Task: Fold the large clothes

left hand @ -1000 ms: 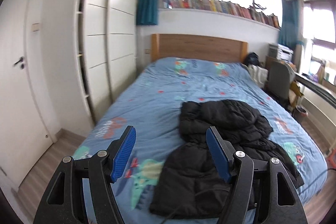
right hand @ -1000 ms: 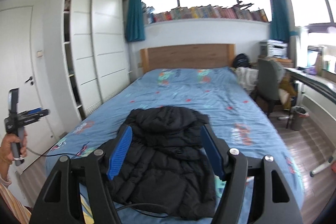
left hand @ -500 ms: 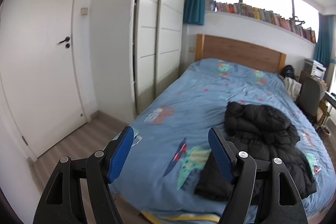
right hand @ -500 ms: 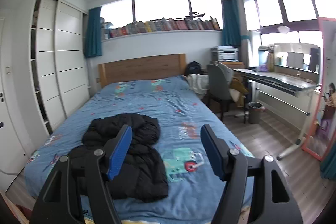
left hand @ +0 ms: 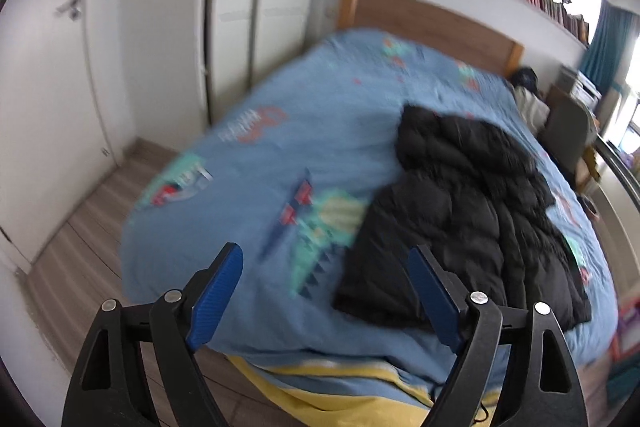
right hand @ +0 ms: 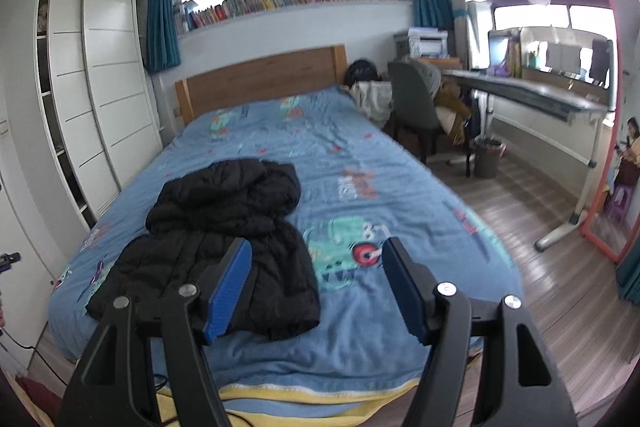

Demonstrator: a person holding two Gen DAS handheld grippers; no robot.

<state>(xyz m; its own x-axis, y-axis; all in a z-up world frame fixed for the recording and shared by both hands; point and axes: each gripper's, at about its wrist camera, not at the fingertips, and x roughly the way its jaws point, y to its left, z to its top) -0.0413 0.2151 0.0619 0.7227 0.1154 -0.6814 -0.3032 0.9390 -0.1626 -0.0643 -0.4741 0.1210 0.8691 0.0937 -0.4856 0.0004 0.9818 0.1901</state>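
Observation:
A black hooded puffer jacket (left hand: 464,211) lies spread on the blue patterned bed (left hand: 288,131), hood toward the headboard. It also shows in the right wrist view (right hand: 216,227) on the bed's left half (right hand: 380,195). My left gripper (left hand: 326,269) is open and empty, held off the bed's foot, left of the jacket's hem. My right gripper (right hand: 316,263) is open and empty, held off the foot edge, just right of the jacket's hem.
White sliding wardrobes (right hand: 100,99) and a door (left hand: 48,67) stand on the left. A wooden headboard (right hand: 260,79) is at the far end. A grey chair (right hand: 412,107), a desk (right hand: 532,99), a bin (right hand: 486,157) and wood floor (right hand: 540,235) lie to the right.
Both views have swung back toward the bed. The left view tilted down toward the foot and is blurred by motion. The right view turned left, bringing the jacket nearer its fingers. Both grippers stayed open.

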